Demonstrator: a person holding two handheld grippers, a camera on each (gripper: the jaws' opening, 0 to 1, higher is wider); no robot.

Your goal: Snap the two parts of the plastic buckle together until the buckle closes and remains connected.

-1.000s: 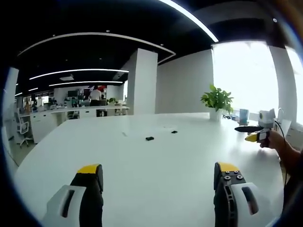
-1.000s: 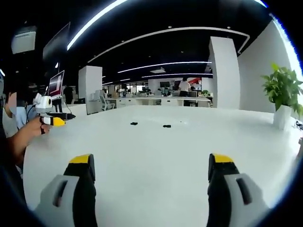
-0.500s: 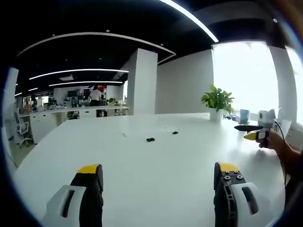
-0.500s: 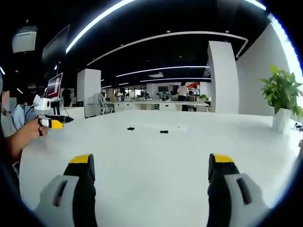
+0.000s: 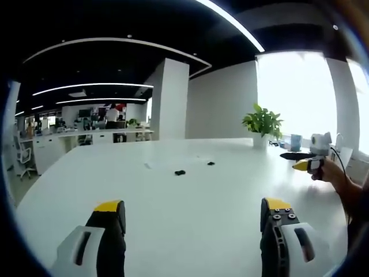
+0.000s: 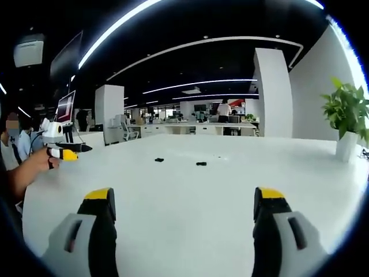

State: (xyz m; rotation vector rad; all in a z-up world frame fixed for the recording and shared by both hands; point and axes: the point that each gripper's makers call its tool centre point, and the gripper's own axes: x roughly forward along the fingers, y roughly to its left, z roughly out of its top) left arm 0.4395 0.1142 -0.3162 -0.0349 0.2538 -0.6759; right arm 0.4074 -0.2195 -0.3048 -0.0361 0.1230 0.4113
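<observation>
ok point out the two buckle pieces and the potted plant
left buckle piece (image 6: 158,160), right gripper view, middle of the small black part
right buckle piece (image 6: 200,164), right gripper view, middle of the black part
potted plant (image 5: 262,122), left gripper view, on the leaves

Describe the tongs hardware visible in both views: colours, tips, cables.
Left tongs and right tongs match: black jaws, yellow tips, light grey slotted shells. Screws show on one left jaw. A dark cable trails from the right tongs as seen in the left gripper view.
</observation>
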